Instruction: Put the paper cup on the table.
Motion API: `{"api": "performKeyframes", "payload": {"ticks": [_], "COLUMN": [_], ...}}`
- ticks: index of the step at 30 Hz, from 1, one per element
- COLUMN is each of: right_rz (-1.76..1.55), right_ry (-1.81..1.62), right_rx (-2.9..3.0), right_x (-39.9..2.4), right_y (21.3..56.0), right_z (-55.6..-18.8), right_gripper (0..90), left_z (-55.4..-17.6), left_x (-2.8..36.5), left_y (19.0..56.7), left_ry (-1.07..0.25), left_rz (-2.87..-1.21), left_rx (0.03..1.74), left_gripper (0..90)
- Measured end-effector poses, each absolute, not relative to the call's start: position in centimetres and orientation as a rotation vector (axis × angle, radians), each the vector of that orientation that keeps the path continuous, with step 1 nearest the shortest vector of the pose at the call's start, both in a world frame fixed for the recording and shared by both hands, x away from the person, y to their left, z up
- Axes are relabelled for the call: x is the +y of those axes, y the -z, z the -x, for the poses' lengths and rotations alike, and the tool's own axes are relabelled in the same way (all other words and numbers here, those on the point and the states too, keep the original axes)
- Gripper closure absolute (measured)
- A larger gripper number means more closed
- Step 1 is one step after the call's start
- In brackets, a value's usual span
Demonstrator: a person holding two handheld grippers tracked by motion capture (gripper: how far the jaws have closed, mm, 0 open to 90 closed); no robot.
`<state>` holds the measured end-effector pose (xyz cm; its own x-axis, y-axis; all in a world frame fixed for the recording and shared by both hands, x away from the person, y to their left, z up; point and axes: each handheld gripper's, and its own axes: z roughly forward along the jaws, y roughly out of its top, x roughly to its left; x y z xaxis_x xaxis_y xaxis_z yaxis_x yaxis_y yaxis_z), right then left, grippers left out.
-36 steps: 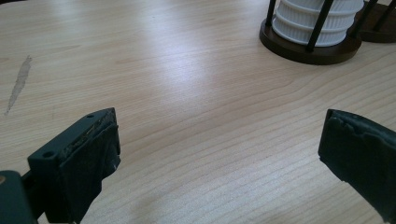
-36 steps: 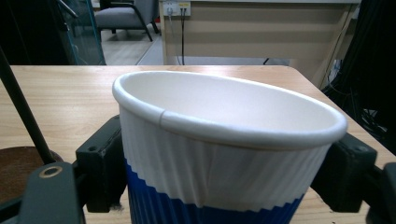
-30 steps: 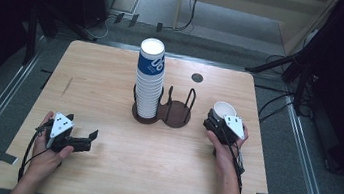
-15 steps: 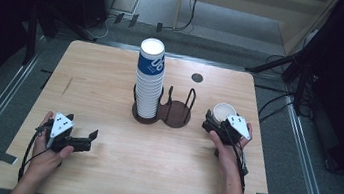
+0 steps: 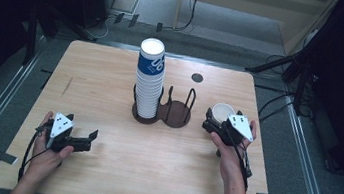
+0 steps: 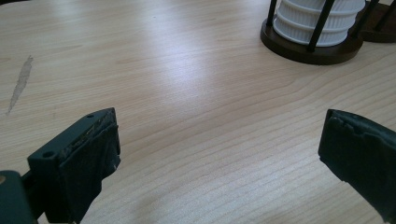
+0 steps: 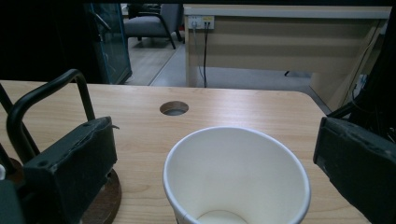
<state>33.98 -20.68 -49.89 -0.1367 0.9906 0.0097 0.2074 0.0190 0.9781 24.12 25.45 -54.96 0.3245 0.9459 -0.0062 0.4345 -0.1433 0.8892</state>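
A tall stack of paper cups, blue-printed near the top, stands in the left ring of a dark two-ring holder; the right ring holds nothing. One white paper cup stands upright on the table to the holder's right. My right gripper is open with its jaws on either side of this cup, with a gap showing on each side. My left gripper rests open near the front left, nothing between its jaws. The stack's foot and the holder's base show far ahead of it.
The wooden table has a round cable hole behind the holder and a scuff mark at the left. Metal rails run along both sides. Cables, a desk and a chair stand on the floor beyond the far edge.
The right hand and gripper have shifted slightly around the single cup, which stays in about the same spot. The left gripper has not moved.
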Motion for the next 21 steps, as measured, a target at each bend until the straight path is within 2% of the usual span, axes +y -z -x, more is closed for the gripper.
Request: {"api": "performKeyframes", "payload": {"ticks": [21], "right_rz": [-1.225], "right_ry": [-1.209], "right_rx": [1.459], "right_x": [-22.7], "right_y": [49.4], "right_z": [-30.3], "right_gripper": [0.0], "left_z": [-24.1], "left_x": [25.5], "left_y": [55.0], "left_ry": [-0.753], "left_rz": [-1.735], "left_rx": [1.242], "left_gripper": [0.0]}}
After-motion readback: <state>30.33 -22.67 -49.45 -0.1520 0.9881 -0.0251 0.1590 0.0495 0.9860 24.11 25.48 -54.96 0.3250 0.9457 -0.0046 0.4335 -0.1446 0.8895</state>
